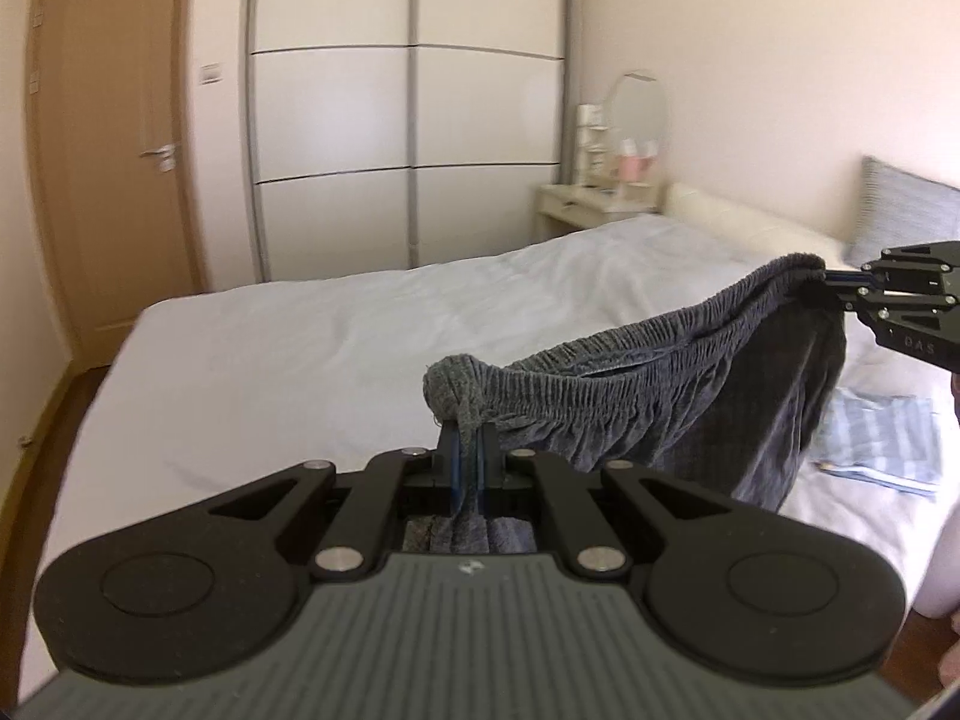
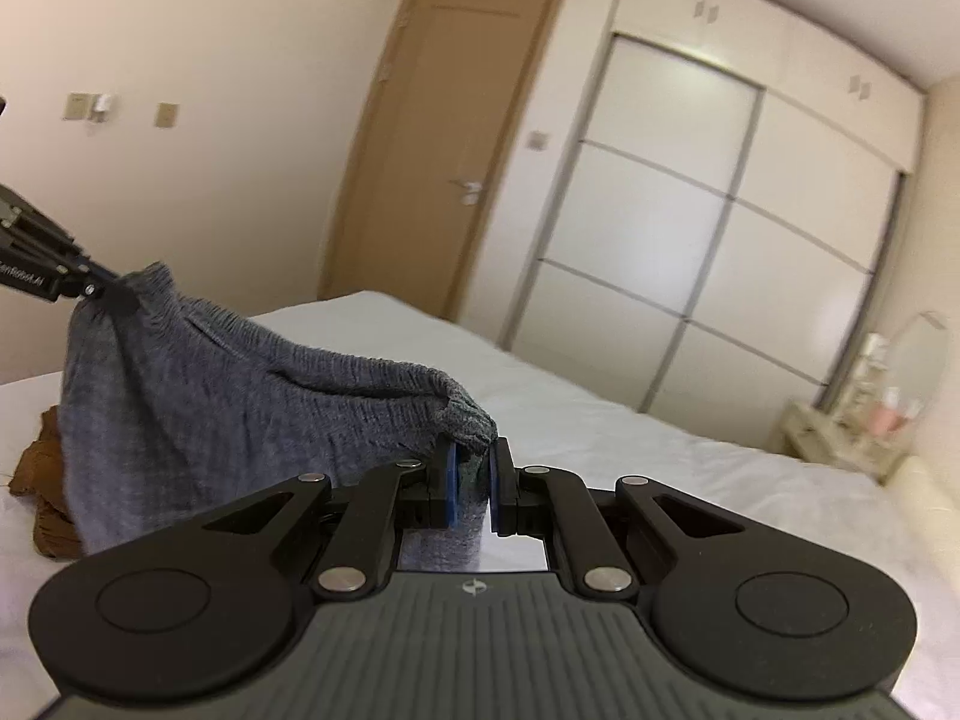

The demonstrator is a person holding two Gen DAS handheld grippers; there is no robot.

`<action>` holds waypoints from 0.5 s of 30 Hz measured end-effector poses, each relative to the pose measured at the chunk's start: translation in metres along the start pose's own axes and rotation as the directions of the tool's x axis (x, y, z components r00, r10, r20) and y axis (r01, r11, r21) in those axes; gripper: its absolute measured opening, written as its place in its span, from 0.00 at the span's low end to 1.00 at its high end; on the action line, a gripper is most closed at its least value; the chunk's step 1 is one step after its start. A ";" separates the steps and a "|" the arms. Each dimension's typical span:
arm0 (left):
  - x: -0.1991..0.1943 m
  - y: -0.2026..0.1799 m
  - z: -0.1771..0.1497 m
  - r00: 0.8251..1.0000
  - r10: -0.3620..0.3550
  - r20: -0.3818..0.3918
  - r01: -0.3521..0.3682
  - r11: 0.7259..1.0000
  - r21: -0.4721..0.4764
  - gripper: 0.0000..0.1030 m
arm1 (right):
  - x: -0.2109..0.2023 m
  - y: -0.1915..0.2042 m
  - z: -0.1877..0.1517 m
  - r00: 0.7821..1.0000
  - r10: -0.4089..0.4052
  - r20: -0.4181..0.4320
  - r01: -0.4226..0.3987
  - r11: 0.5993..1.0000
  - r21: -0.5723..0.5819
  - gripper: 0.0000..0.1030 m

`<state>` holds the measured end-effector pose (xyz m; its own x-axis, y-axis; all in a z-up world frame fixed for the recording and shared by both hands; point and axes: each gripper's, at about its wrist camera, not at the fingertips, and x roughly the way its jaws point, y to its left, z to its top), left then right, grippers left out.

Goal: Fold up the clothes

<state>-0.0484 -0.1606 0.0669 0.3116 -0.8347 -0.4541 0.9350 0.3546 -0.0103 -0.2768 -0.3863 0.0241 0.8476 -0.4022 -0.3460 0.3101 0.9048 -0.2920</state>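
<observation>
Grey shorts (image 1: 690, 396) hung over bed (image 1: 300, 360), lower part cut off. Left gripper (image 1: 470, 456) and right gripper (image 2: 474, 474) each clamped one waistband corner. Two other garments: striped (image 1: 876, 438), brown (image 2: 45, 480), half hidden.

The left hand-held gripper (image 2: 105, 291) reads partly "Robot.AI".

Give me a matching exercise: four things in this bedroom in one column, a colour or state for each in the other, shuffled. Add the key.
Things:
1. grey shorts
2. folded cloth
3. crumpled garment
4. door

States:
A. brown, heaped on the bed
B. shut, tan wood
C. held up by the waistband between left gripper and right gripper
D. blue striped, lying flat

Pairs: 1-C, 2-D, 3-A, 4-B
</observation>
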 end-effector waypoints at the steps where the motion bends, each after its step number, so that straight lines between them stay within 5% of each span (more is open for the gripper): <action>1: -0.007 -0.008 -0.001 1.000 -0.027 0.008 0.027 1.000 -0.001 0.02 | -0.014 0.000 0.000 1.000 -0.026 -0.004 0.026 1.000 0.002 0.07; 11: -0.078 -0.078 0.014 0.976 -0.217 0.017 0.214 0.970 0.116 0.02 | -0.170 0.032 0.009 0.959 -0.278 -0.048 0.279 0.960 0.010 0.07; 15: -0.058 -0.102 0.035 0.968 -0.251 -0.007 0.249 0.958 0.145 0.02 | -0.203 0.017 0.017 0.946 -0.323 -0.039 0.324 0.946 0.021 0.07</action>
<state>-0.1558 -0.1636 0.1257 0.0661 -0.8939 -0.4434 0.9975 0.0706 0.0063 -0.4359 -0.2868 0.1040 0.6846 -0.6781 -0.2674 0.5772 0.7284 -0.3692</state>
